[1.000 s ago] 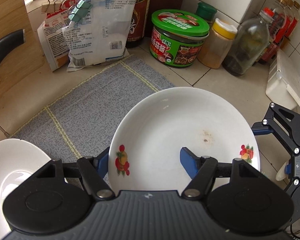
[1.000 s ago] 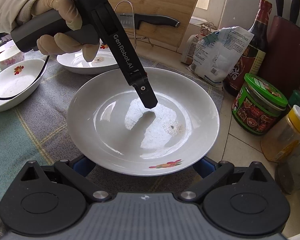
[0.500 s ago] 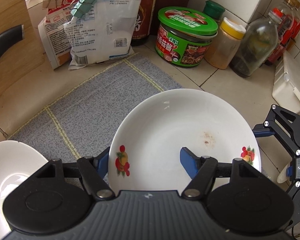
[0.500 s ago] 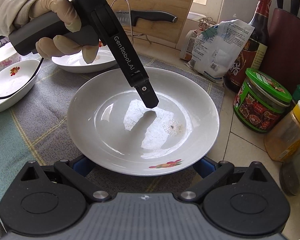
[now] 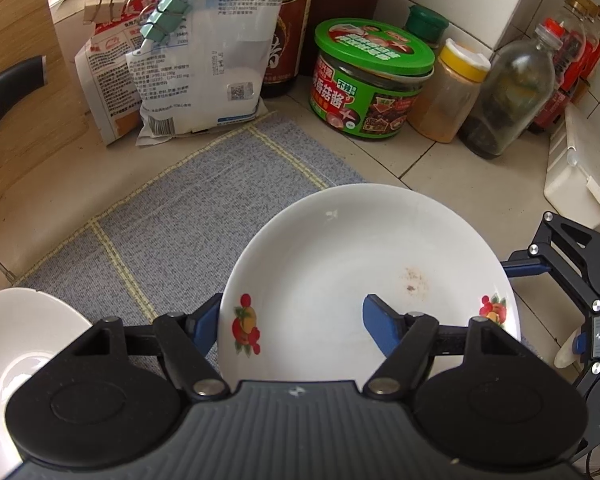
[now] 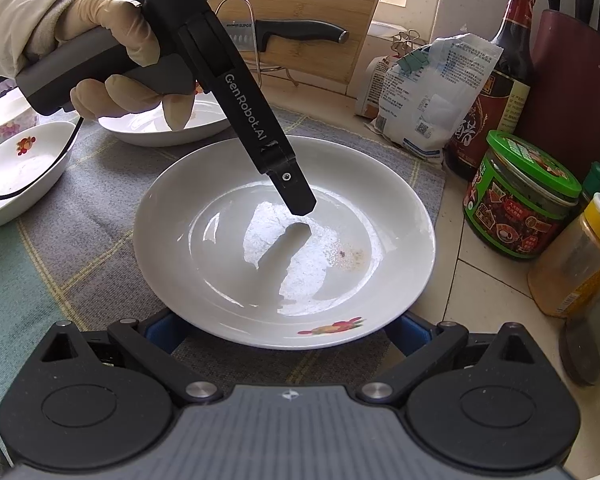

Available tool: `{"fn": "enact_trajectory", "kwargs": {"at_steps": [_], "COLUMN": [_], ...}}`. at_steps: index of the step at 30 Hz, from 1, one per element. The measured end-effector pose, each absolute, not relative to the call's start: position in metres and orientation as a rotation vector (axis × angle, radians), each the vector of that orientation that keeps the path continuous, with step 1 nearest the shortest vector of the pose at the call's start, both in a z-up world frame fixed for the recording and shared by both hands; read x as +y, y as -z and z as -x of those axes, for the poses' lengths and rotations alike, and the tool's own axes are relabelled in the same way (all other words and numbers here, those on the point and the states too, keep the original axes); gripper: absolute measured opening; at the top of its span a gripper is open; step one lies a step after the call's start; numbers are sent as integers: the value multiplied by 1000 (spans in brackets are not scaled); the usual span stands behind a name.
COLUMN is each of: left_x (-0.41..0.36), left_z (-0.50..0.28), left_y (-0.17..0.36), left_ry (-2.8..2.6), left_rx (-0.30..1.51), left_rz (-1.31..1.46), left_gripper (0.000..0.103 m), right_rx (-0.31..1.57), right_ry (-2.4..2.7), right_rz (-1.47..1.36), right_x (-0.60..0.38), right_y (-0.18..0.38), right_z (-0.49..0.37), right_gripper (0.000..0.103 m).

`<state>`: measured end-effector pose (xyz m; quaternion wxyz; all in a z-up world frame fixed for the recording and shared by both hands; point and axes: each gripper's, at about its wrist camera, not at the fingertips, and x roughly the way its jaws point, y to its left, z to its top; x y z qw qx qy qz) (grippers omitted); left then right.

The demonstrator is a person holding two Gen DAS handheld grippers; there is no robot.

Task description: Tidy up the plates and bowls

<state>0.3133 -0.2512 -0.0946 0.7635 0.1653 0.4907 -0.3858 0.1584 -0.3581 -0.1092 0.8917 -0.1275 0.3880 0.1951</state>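
Note:
A white plate with fruit prints [image 5: 340,264] [image 6: 228,240] lies on the grey mat, with a brown speck inside. My left gripper [image 5: 292,320] is open and straddles the plate's near rim: one blue finger is outside the rim, the other [image 5: 380,322] is over the plate's inside. In the right wrist view that finger [image 6: 296,196] hangs just above the plate. My right gripper [image 6: 288,332] is open at the plate's near edge, its blue fingers [image 6: 160,332] mostly hidden under the rim. A second white plate [image 5: 16,340] [image 6: 160,128] lies to the left, and a bowl [image 6: 16,168] beyond.
Flour bags [image 5: 196,60], a soy sauce bottle [image 6: 496,76], a green-lidded jar [image 5: 372,80], a yellow-capped spice jar [image 5: 448,92] and a glass bottle [image 5: 512,88] crowd the back of the counter. A cutting board and knife [image 6: 300,32] stand behind. A white box [image 5: 576,168] sits right.
The left wrist view has shifted slightly: the jars and bags at the back sit a little lower in the frame. Both grippers stay open around the plate, which has not visibly moved.

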Motion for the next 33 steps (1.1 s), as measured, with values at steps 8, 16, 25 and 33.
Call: {"fn": "enact_trajectory", "kwargs": {"at_steps": [8, 16, 25, 33], "left_x": [-234, -198, -157, -113], "left_z": [-301, -268, -214, -167], "left_y": [69, 27, 4, 6], "left_ry": [801, 736, 628, 478], "left_rx": [989, 862, 730, 696], "left_rz": [-344, -291, -267, -210], "left_gripper": [82, 86, 91, 92], "right_rx": [802, 782, 738, 734], "right_ry": [-369, -281, -192, -248], "right_rz": [248, 180, 160, 155], "right_x": [-360, -364, -342, -304], "right_y": [104, 88, 67, 60], "right_z": [-148, -129, -128, -130], "right_gripper": [103, 103, 103, 103]}}
